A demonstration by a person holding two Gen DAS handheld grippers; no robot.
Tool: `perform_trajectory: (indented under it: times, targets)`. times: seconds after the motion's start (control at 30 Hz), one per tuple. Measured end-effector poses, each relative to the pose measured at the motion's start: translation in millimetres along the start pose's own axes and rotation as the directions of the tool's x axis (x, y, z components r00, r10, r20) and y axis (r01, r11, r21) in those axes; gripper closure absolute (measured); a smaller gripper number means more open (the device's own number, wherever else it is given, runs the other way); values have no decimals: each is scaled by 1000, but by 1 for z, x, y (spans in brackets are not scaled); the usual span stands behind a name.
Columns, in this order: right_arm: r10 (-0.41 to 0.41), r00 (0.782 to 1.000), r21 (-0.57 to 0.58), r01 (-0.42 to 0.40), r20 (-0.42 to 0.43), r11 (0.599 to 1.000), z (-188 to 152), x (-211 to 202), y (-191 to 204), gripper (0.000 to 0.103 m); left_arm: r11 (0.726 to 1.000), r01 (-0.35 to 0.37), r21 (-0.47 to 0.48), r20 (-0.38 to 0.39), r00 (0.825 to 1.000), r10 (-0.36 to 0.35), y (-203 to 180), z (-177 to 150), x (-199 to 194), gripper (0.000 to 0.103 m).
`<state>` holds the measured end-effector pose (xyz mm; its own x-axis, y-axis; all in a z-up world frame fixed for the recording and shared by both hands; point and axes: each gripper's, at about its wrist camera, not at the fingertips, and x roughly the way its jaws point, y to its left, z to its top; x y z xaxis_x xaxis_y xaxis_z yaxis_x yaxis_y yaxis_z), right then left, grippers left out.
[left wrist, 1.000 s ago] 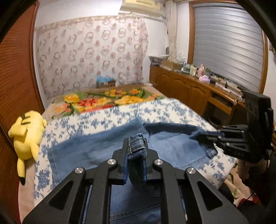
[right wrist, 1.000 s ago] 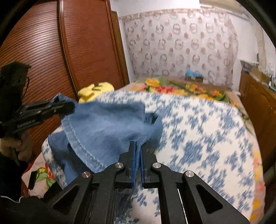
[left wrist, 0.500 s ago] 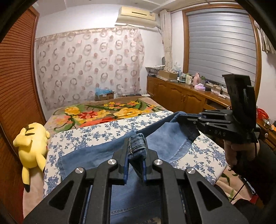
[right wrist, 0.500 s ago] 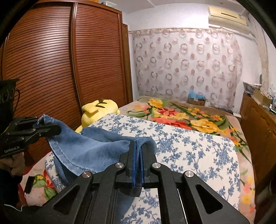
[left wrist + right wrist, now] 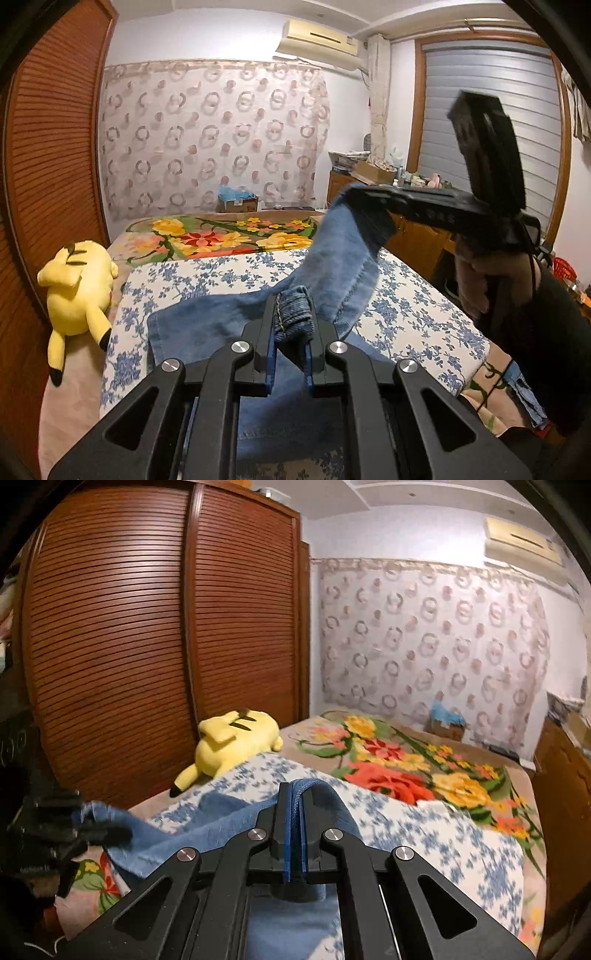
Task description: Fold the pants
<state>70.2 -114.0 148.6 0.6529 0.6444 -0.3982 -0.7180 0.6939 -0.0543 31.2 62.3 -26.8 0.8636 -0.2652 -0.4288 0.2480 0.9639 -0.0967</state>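
Note:
Blue denim pants [image 5: 207, 325] lie partly on the blue-flowered bed sheet [image 5: 406, 306]. My left gripper [image 5: 291, 325] is shut on a bunched hem of the pants, low over the near edge of the bed. My right gripper [image 5: 294, 823] is shut on a flat edge of the pants [image 5: 221, 827] and holds it lifted. In the left wrist view the right gripper [image 5: 354, 195] is up at the right, with denim hanging from it. In the right wrist view the left gripper [image 5: 107, 830] is at the far left, holding its corner.
A yellow plush toy [image 5: 77, 284] lies at the bed's left side by the brown slatted wardrobe [image 5: 147, 646]. A floral blanket [image 5: 218, 236] covers the far end of the bed. A cluttered wooden dresser [image 5: 413, 221] runs along the right wall.
Both grippers have risen with the pants. The right gripper has lifted its edge high off the bed, so the denim now hangs from it. Both grips are unchanged.

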Motion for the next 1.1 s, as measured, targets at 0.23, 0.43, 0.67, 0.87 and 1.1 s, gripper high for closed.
perform_trajectory:
  times: [0.23,0.43,0.67,0.87,1.1]
  targets:
    - [58,998,-57,-60,-39,997,13,43,13,100,998,-15,-62,-25,1000,14,18,-24,-4,91]
    - [94,993,-65,-99,-72,993,18,72,14,100,994,-32,-103,-45,999,28,36,-36,-4,91]
    - [133,984,-85,-144,-120,986,28,110,26,100,988,-76,-134,-76,995,67,55,-51,-6,91]
    - [165,969,-119,-189,-186,975,27,145,46,100,977,-124,-172,-130,986,102,76,-71,0,90]
    - [166,947,-94,-199,-276,976,20,177,47,94,961,-185,-203,-189,971,147,94,-88,4,62]
